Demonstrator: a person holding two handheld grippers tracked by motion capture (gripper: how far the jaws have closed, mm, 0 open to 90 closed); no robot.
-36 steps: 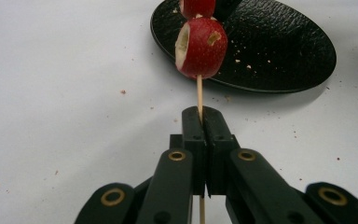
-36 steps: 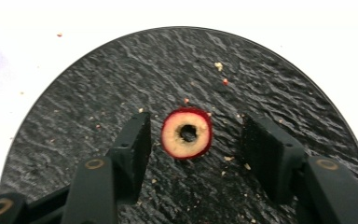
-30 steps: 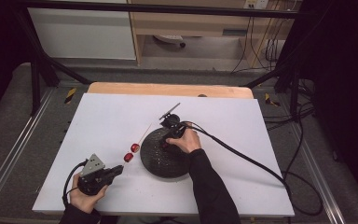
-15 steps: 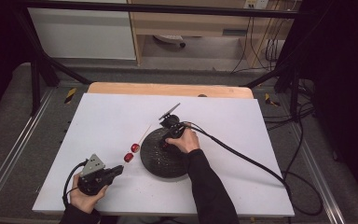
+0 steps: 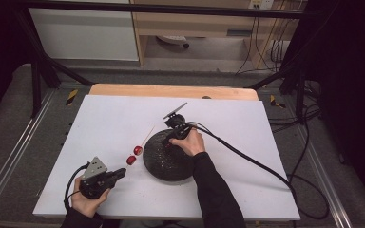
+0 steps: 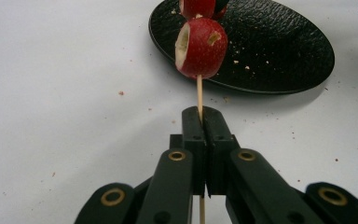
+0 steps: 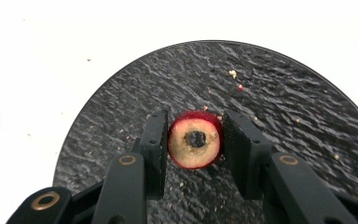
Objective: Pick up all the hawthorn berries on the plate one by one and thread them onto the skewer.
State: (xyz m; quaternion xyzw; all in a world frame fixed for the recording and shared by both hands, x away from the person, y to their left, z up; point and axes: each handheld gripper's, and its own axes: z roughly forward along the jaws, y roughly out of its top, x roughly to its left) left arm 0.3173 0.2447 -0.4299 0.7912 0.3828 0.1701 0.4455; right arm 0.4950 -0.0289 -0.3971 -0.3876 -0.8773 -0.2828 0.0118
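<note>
Left gripper (image 6: 204, 122) pinching thin wooden skewer (image 6: 199, 93) carrying 2 red cored fruit pieces (image 6: 200, 47) — right gripper (image 7: 193, 140) spread, bracketing third piece (image 7: 195, 145) on black textured plate (image 7: 279, 102), threading pending.

High view: table (image 5: 100, 123) sheet bright, evenly lit from above; surroundings dim, corners near black. Soft, low resolution, mild barrel bend at edges. Faint shadows under plate (image 5: 159, 161) and left gripper (image 5: 120, 173).

Left gripper view: white surface bright, near blown out at top left. Plate (image 6: 279, 51) throws a soft shadow toward the camera. Fruit (image 6: 200, 47) fairly sharp, with a dull highlight; jaws at the bottom slightly blurred.

Right gripper view: top washed out white. Plate texture catches grey sheen. Fruit piece (image 7: 195, 139) in focus; near jaw bases soft. Red fruit at the left edge blurred.
</note>
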